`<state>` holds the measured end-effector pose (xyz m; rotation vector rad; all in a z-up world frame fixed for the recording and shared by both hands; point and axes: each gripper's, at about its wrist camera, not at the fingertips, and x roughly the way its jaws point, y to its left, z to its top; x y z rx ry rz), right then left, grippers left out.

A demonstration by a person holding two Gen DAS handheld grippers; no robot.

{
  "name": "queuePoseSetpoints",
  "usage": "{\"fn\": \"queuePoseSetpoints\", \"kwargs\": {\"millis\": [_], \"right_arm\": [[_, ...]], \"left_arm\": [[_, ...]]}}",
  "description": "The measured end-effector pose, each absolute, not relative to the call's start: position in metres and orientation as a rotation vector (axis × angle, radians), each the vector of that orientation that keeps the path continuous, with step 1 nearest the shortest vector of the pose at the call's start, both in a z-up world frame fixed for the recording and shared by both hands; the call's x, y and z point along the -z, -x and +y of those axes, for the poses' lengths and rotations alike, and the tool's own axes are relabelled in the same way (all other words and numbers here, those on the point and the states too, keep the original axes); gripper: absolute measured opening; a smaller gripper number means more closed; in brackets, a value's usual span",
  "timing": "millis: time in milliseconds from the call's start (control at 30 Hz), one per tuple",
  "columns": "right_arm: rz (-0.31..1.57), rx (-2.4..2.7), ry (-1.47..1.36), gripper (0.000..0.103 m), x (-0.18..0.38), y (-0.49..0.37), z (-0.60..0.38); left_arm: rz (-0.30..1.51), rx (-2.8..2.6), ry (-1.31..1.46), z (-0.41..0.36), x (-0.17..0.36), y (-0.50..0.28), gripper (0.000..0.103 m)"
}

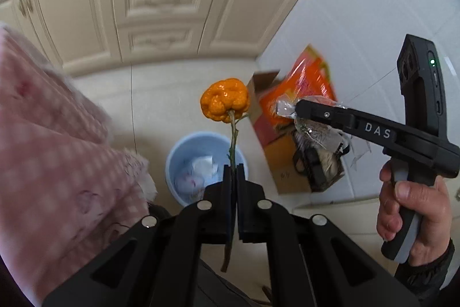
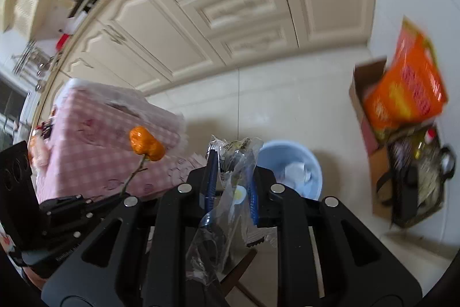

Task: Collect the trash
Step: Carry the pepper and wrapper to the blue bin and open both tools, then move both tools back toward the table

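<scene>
My left gripper [image 1: 233, 171] is shut on the thin stem of a knobbly orange fruit [image 1: 224, 99], which stands up above the fingers. Below it on the floor is a light blue bin [image 1: 175, 163] with crumpled white paper inside. My right gripper [image 2: 231, 163] is shut on a crinkled clear plastic wrapper [image 2: 233, 186] that hangs down between the fingers. It shows from the side in the left wrist view [image 1: 299, 110], to the right of the fruit. The right wrist view shows the fruit [image 2: 145, 144] at left and the bin [image 2: 290, 160] just beyond the fingers.
A pink checked cloth [image 1: 51, 140] covers something at left [image 2: 109, 140]. An open cardboard box [image 1: 284, 160] with an orange packet [image 2: 402, 94] and dark items stands by the white wall at right. Cream cabinet doors [image 1: 161, 2] run along the back.
</scene>
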<state>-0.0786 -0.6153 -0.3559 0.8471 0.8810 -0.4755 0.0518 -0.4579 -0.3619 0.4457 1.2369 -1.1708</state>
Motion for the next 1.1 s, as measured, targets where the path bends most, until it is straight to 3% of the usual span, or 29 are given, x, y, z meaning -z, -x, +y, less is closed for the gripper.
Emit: {"fn": "queuePoseSetpoints", "kwargs": {"millis": [267, 300, 333, 367, 400, 433, 533, 733, 1100], "right_arm": [[0.968, 0.483, -1.093, 0.022, 0.449, 0.072, -0.641], [0.974, 0.491, -1.123, 0.022, 0.458, 0.072, -0.643], [0.971, 0.494, -1.144, 0.032, 0.463, 0.072, -0.645], [0.958, 0.495, -1.169, 0.061, 0.467, 0.074, -0.646], [0.948, 0.500, -1.178, 0.076, 0.468, 0.075, -0.646], [0.938, 0.510, -1.182, 0.089, 0.468, 0.078, -0.646], [0.945, 0.542, -1.182, 0.096, 0.468, 0.081, -0.646], [0.956, 0.582, -1.141, 0.097, 0.457, 0.082, -0.643], [0.920, 0.591, -1.063, 0.097, 0.408, 0.076, -0.630]], "left_arm": [[1.409, 1.107, -0.532, -0.497, 0.433, -0.063, 0.006], [1.420, 1.104, -0.543, -0.500, 0.438, -0.063, 0.023], [1.430, 1.096, -0.545, -0.503, 0.442, -0.065, 0.055], [1.416, 1.082, -0.525, -0.503, 0.440, -0.068, 0.068], [1.383, 1.066, -0.503, -0.502, 0.435, -0.072, 0.079], [1.363, 1.058, -0.495, -0.501, 0.431, -0.075, 0.081], [1.360, 1.026, -0.492, -0.502, 0.423, -0.081, 0.081], [1.288, 1.000, -0.466, -0.494, 0.392, -0.085, 0.089], [1.213, 1.044, -0.417, -0.478, 0.343, -0.080, 0.091]]}}
